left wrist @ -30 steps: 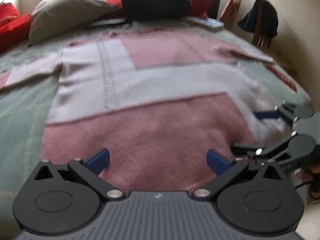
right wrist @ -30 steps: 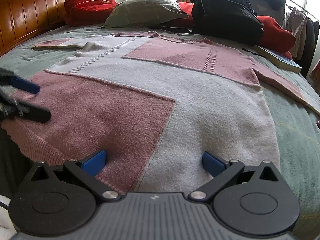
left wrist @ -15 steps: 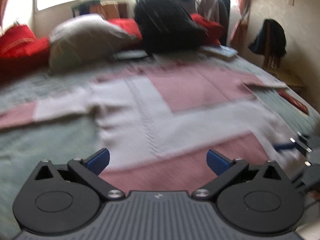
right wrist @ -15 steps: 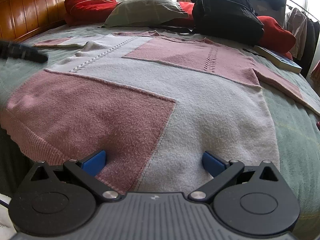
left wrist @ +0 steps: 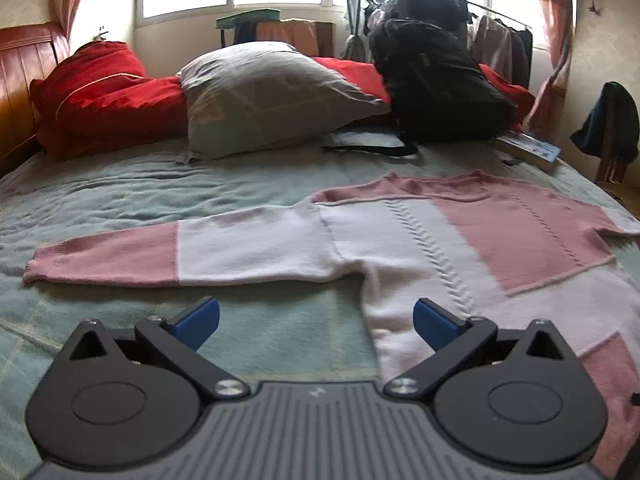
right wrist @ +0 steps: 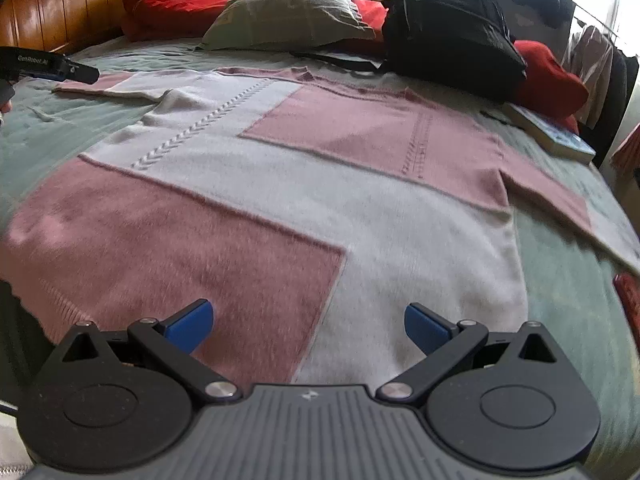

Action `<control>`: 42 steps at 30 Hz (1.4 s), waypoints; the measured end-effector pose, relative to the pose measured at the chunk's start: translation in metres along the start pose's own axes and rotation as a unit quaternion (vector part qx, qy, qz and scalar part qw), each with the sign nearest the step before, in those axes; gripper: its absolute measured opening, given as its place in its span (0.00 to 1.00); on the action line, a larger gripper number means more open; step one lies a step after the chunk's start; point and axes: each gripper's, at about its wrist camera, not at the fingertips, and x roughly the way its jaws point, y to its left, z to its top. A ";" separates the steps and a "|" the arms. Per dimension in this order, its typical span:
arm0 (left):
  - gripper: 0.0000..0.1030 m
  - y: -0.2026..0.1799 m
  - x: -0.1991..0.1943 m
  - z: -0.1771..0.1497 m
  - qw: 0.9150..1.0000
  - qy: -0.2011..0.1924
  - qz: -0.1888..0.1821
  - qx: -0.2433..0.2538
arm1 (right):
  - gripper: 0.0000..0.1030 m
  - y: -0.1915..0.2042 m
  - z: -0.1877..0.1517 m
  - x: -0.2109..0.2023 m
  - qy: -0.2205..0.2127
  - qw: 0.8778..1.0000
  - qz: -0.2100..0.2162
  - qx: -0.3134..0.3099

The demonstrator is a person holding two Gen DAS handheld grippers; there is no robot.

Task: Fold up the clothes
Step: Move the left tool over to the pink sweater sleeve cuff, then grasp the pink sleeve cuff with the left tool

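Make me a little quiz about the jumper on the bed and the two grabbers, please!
1. True or false: the left gripper is shut on the sweater.
2. What lies right behind the sweater's neck? A) a black backpack B) a lamp C) a shoe
3. Fill in: the sleeve spread out on the blanket is white near the shoulder and ____ at the cuff.

Key: 1 false, both it and the right gripper are open and hold nothing; 2 A; 3 pink.
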 end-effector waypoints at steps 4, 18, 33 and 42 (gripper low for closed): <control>0.99 0.014 0.019 -0.004 1.000 -0.016 0.011 -0.001 | 1.00 0.002 0.015 0.003 -0.011 1.000 -0.011 0.003; 0.99 0.111 0.081 -0.007 0.995 0.027 0.052 -0.083 | 1.00 -0.019 0.055 0.014 -0.031 0.995 0.015 0.094; 0.99 0.195 0.106 -0.008 0.978 0.009 -0.001 -0.207 | 1.00 -0.022 0.067 0.036 -0.024 0.992 0.022 0.121; 0.99 0.216 0.128 -0.001 0.971 -0.039 0.036 -0.232 | 1.00 -0.027 0.067 0.039 -0.022 0.991 0.010 0.129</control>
